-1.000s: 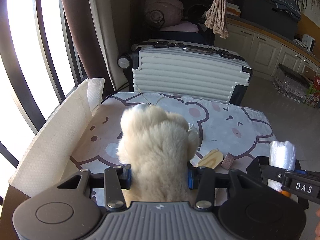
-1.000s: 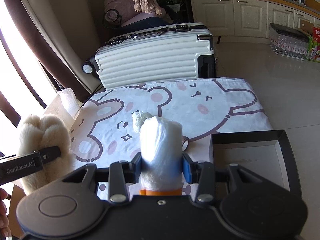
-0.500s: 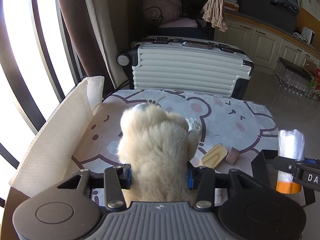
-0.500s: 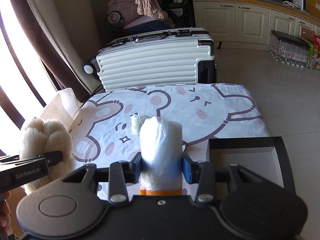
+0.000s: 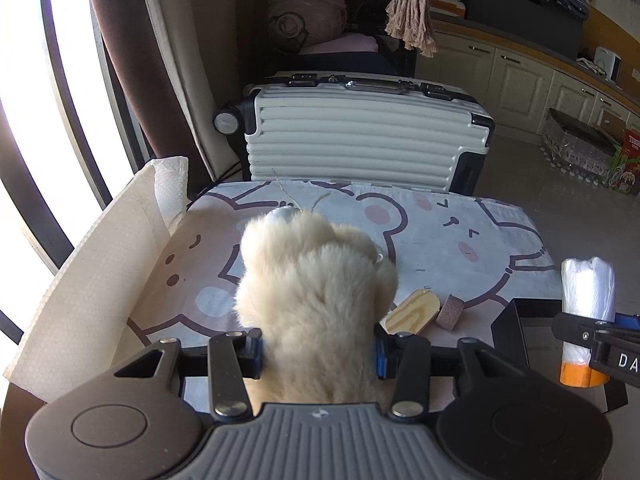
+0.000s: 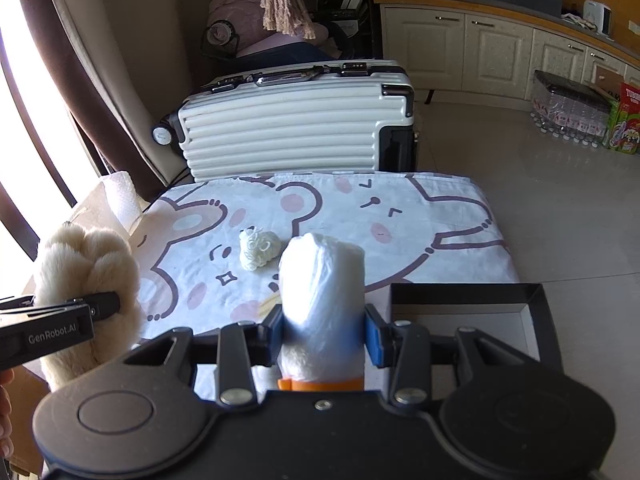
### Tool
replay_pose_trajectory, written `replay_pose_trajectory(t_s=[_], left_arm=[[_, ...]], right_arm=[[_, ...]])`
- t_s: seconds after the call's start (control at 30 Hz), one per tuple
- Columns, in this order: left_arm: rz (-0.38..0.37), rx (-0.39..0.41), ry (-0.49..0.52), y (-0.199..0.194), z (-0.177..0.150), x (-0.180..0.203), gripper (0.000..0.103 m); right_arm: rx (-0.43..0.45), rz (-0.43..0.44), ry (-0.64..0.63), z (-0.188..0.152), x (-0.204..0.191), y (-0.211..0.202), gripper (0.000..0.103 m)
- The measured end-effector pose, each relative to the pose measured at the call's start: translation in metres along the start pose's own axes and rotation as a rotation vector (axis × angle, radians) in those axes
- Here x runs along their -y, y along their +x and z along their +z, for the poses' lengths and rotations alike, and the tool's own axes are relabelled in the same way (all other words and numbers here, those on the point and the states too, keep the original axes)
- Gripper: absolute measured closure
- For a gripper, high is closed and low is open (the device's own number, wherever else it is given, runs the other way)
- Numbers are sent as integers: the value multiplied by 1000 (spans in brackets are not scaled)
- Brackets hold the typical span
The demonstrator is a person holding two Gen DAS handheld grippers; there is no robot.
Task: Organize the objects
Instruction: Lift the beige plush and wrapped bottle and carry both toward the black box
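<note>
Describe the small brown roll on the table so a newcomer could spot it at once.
Find the bear-print tablecloth. Near its front edge, the small brown roll sits beside the flat wooden piece. Unlike that pale slab, it is a short, dark, fabric-textured cylinder.

Legible text is limited to three items. The left hand-held gripper point(image 6: 116, 302) carries "GenRobot.AI" in white on its black finger arm, seen in the right wrist view. The right hand-held gripper point(image 5: 560, 324) shows the cut-off letters "DA" in the left wrist view. A red carton point(image 6: 630, 98) on the floor reads "TUB", partly cropped.
</note>
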State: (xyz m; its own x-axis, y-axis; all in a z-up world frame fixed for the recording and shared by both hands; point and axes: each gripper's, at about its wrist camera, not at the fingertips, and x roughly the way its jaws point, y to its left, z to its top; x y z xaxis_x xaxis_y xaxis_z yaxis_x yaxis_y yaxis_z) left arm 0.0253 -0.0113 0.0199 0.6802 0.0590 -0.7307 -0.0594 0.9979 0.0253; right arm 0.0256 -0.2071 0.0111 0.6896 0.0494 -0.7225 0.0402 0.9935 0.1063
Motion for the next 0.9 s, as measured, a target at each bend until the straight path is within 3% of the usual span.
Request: replay_pose_trajectory(t_s=[0.9], left_arm=[[-156,-20,92,17,1,112,56]], right_arm=[[4,-142,85,-12,109,-16,61]])
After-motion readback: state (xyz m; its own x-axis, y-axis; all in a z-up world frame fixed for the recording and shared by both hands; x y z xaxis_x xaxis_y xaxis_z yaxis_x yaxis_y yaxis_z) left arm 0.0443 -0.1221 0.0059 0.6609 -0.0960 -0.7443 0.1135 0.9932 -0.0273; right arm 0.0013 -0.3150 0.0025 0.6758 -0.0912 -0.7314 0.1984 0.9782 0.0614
